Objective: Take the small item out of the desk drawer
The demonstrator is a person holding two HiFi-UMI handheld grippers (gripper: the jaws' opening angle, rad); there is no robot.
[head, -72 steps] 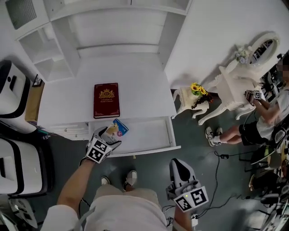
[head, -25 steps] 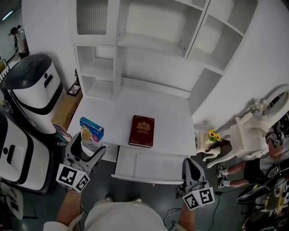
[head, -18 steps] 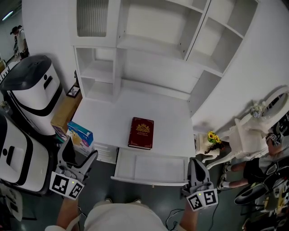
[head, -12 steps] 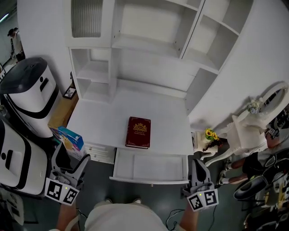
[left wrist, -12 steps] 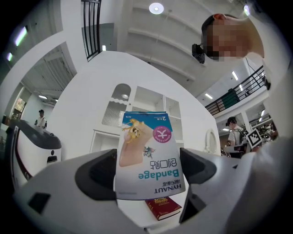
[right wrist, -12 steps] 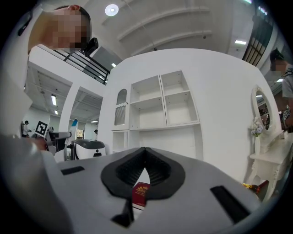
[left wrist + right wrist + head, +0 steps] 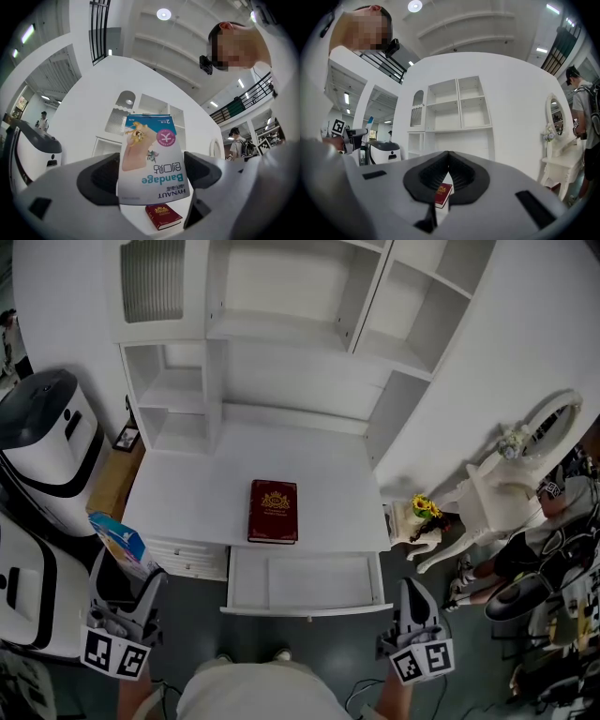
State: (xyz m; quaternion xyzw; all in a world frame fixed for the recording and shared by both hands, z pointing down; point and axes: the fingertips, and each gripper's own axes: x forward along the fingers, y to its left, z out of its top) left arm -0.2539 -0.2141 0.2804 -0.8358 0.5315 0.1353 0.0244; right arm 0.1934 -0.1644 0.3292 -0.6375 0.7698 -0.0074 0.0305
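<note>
Left tool (image 7: 126,570) tilted up, clamping bandage box (image 7: 116,537)

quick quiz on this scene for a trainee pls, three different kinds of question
1. Multiple choice: what does the left gripper hold between its jaws?
A. a cup
B. a bandage box
C. a pen

2. True or false: the drawer is pushed shut.

3. Fill the gap: the red book lies on top of the ____.

Key
1. B
2. False: it stands pulled out, and nothing shows inside it.
3. desk
</note>
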